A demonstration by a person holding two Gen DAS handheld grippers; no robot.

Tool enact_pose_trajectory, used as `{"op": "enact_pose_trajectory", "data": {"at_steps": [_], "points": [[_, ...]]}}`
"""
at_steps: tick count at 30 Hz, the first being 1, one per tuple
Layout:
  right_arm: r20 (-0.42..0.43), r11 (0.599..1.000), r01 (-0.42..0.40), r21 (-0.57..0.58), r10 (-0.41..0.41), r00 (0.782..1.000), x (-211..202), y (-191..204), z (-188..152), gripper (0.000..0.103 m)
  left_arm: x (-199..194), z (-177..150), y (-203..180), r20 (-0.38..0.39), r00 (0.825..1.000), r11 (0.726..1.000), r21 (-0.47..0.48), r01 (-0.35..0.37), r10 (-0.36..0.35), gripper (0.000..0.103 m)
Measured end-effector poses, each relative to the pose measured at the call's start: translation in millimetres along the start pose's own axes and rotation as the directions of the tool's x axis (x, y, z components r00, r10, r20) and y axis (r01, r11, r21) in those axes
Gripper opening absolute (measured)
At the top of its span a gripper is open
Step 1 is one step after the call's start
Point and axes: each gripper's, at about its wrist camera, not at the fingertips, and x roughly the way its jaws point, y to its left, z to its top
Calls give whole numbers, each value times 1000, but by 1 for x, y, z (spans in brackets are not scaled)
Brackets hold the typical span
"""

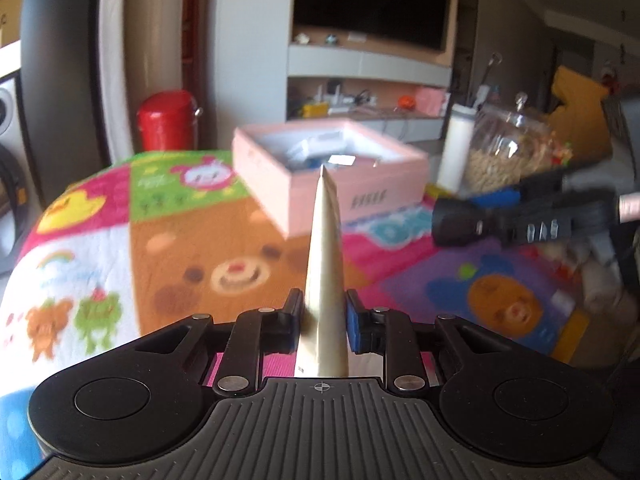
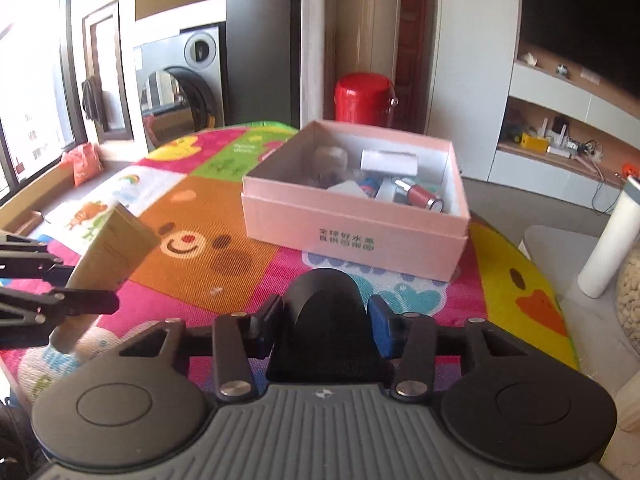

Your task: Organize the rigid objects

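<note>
**boxfan:** So where's everything at? The left tool is clamped on a slim beige carton, seen edge-on from its own camera. From the right wrist view it's a flat cardboard packet held off the colourful play mat on the table. The right tool is squeezed around a black rounded thing, dome-topped and matte; can't tell what it actually is. The pink box sits further back on the mat with small stuff already in it, including a little red bottle.

**matgrip:** Both look like easy carries to me. The carton seems light and stiff along its faces, but thin card gives if you pinch hard, so I'd guess the grip across the flat sides near the bottom end is right. It sticks out a long way past the fingers though, so it could swing or twist.

**boxfan:** And the black one?

**matgrip:** Looks like hard plastic or rubber, probably a bit heavier. The curved sides are where it might slip; holding low around the widest part, like now, seems the safest bet.

**boxfan:** Neither is over the box yet. The carton is well left of it, the black piece just in front.
</note>
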Motion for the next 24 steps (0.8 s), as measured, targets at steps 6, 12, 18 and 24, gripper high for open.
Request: {"op": "enact_pose_trajectory", "data": {"at_steps": [6, 12, 18, 24], "points": [[43, 1000, 14, 24, -15, 999, -23, -8, -7, 46, -1, 103, -13, 141, 989, 994, 104, 30, -44, 25], [89, 998, 41, 40, -45, 995, -32, -18, 4, 46, 34, 216, -19, 175, 984, 991, 135, 8, -32, 26], [59, 996, 66, 58, -70, 996, -25, -27, 5, 46, 101, 237, 7, -11, 997, 996, -35, 77, -78, 27], [14, 995, 70, 77, -71, 997, -12, -36, -1, 46, 100, 172, 38, 79, 995, 983, -165, 77, -64, 27]]}}
